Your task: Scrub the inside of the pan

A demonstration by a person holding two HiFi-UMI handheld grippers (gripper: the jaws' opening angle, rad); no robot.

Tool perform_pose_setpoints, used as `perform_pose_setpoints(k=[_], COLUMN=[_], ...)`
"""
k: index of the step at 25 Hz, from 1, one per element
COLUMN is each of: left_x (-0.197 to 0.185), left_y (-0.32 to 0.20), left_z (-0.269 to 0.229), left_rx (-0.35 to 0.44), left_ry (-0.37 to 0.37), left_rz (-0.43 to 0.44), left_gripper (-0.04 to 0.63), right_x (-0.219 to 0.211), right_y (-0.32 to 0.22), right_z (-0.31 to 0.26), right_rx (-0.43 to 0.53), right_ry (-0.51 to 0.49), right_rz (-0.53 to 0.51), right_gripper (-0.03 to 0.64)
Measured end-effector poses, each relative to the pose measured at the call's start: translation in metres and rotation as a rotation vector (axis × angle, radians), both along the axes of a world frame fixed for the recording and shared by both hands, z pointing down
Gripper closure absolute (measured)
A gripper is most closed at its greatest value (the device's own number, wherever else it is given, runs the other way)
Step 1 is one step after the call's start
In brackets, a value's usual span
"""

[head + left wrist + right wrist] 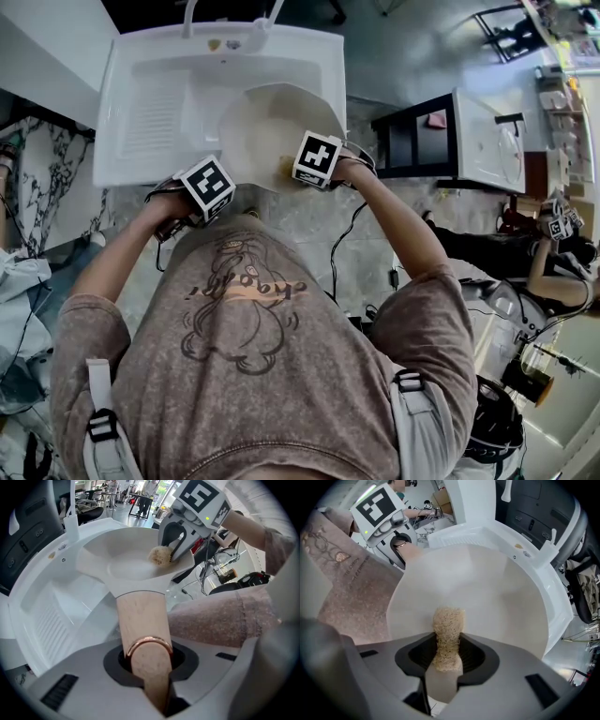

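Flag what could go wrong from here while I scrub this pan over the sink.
1. The left gripper holds the pan only by its wooden handle, so scrubbing pressure could twist it in the jaws.
2. The right gripper pinches the loofah scrubber by one end only, so it may fold or slip out.
3. The pan lies at the near corner of the sink. If it slips, it might land outside the basin.
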State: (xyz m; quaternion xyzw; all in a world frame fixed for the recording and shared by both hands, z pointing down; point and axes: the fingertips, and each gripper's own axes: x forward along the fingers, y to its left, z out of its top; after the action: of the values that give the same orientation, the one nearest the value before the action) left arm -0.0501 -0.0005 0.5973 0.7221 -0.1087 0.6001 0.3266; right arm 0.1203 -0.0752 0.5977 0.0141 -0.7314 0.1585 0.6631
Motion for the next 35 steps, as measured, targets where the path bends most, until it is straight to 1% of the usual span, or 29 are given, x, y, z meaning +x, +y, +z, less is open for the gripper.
perform_pose_setpoints(k=[10,15,21,27,35], left_x=[0.001,0.0,-0.001,0.001,0.001], left_y=[0.003,0.003,0.004,0.006,0.007], left_z=[0.002,0.0,-0.001,-0.001,-0.001], left_rx=[-0.009,-0.009,-0.012,-0.016,-0.016], left_ry=[0.001,0.007,0.0,0.01,0.007], left_rz=[-0.003,-0.005,-0.001,-0.002,0.018], left_gripper=[0.514,0.514,0.514,0.512,0.505], right_x=[-0.041,-0.063,-0.081,-0.098,-0.11], right_y=[0.01,0.009,0.002,-0.01,-0.026], right_z=[0.02,0.025,0.027,0.033,0.039], right_rx=[-0.039,-0.039,-0.042,-0.036,-0.008], right_ry=[-0.045,-0.065,-0.093,-0.122,-0.116], right_rz=[-0.048,-0.062,-0.039,0.004,0.025], right_gripper=[0.465,0.465,0.465,0.466,0.466])
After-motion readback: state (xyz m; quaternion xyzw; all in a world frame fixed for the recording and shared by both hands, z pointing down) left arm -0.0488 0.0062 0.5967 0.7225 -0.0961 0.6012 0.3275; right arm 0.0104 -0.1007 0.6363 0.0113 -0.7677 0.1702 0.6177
